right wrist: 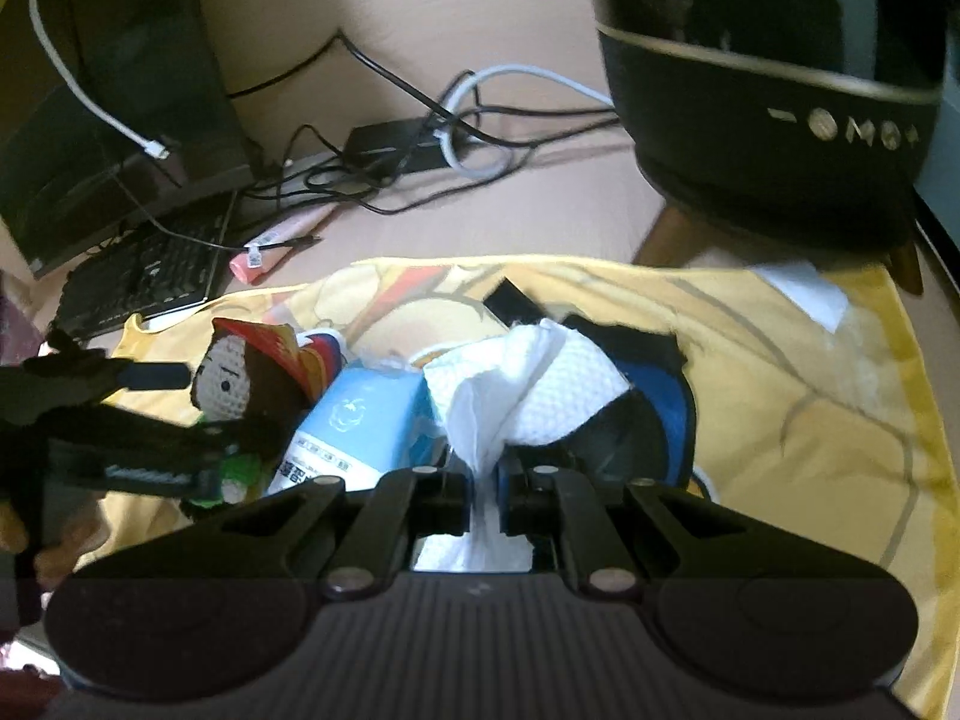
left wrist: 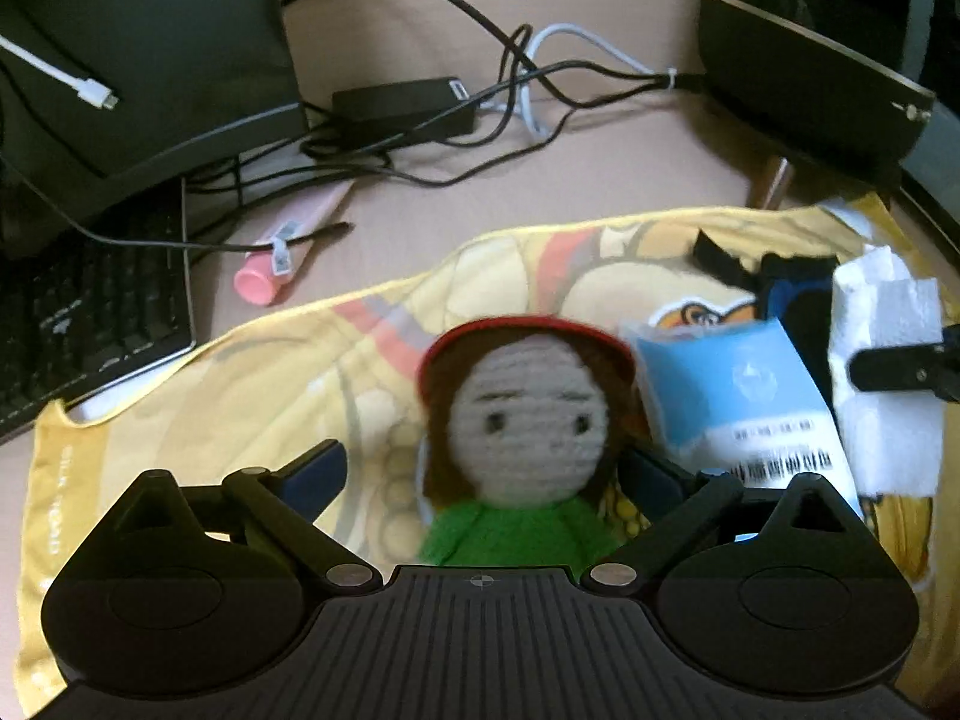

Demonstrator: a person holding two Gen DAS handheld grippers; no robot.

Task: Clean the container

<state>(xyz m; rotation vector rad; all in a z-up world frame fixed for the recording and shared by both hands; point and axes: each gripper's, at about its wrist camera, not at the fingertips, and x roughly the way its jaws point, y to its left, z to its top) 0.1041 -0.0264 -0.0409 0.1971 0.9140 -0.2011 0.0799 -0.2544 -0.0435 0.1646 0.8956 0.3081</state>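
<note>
**Both grippers loaded over yellow cloth**

Left gripper point(left wrist: 480, 474) pinches the crochet doll point(left wrist: 522, 420) by its green body. Right gripper point(right wrist: 485, 498) is clamped on the white paper towel point(right wrist: 528, 390), held above the black-and-blue container point(right wrist: 654, 420) on the yellow cloth point(right wrist: 780, 396). Blue tissue packet point(left wrist: 738, 396) carries a barcode; its print is blurred and unreadable.

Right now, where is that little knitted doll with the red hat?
The crochet doll sits between the fingers of the left gripper, above the yellow cloth. A light blue packet lies just to its right, seen in the left wrist view.
</note>
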